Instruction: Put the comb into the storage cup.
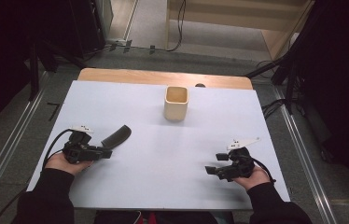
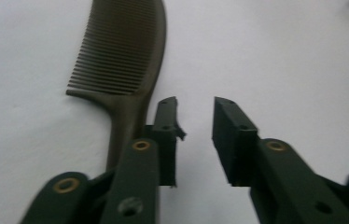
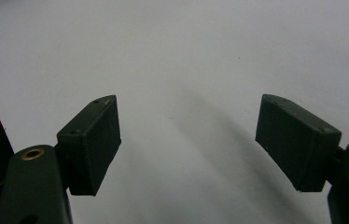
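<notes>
The dark brown plastic comb (image 2: pixel 125 65) lies flat on the white table (image 1: pixel 172 154), its long axis running toward one o'clock from the left gripper (image 1: pixel 103 152). In the left gripper view its handle passes outside the left jaw (jaws partly open, nothing between them). The right gripper (image 1: pixel 212 170), wide open and empty, sits well apart.

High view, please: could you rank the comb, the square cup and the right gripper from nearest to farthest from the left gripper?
1. Comb: lying right beside the left gripper, at the table's left.
2. Square cup: farther back, near the middle.
3. Right gripper: across the table, at the near right.
</notes>
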`<action>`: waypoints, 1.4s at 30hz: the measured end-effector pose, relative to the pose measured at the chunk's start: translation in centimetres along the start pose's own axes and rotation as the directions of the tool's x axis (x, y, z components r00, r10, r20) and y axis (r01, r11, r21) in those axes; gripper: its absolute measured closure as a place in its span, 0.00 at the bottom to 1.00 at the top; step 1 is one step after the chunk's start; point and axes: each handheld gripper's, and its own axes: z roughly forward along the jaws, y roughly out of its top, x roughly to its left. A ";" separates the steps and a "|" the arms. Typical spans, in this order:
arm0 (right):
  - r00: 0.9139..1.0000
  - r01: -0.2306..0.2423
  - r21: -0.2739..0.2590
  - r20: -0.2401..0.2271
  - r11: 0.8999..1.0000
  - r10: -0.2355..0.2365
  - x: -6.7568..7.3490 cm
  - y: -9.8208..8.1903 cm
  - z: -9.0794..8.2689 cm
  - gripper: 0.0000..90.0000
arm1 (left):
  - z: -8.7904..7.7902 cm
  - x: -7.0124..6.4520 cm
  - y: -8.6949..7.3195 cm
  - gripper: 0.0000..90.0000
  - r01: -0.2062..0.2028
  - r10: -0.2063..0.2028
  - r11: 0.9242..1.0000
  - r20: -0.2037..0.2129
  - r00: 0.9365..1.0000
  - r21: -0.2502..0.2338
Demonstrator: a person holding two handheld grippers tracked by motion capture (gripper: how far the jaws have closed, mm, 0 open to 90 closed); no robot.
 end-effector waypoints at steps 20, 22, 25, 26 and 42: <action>1.000 -0.012 -0.017 0.008 1.000 0.012 0.0 -0.1 -0.2 0.23 | -0.7 -2.8 -0.8 0.39 -0.018 0.034 0.988 0.105 0.994 -0.154; 1.000 -0.013 -0.015 0.008 1.000 0.013 0.1 -0.1 -0.2 0.23 | -0.7 -3.0 -0.9 0.39 -0.022 0.039 0.987 0.100 0.994 -0.158; 1.000 -0.007 -0.022 0.004 1.000 0.007 0.3 -0.2 -0.4 0.23 | -0.6 -3.1 -1.0 0.39 -0.026 0.043 0.985 0.098 0.994 -0.171; 1.000 -0.005 -0.025 0.003 1.000 0.005 0.4 -0.2 -0.5 0.23 | -0.5 -3.1 -1.1 0.38 -0.027 0.045 0.985 0.103 0.994 -0.171; 1.000 -0.002 -0.023 -0.002 1.000 0.001 0.5 -0.3 -0.4 0.23 | 0.1 -3.0 -0.8 0.30 -0.050 0.065 0.990 0.112 0.992 -0.131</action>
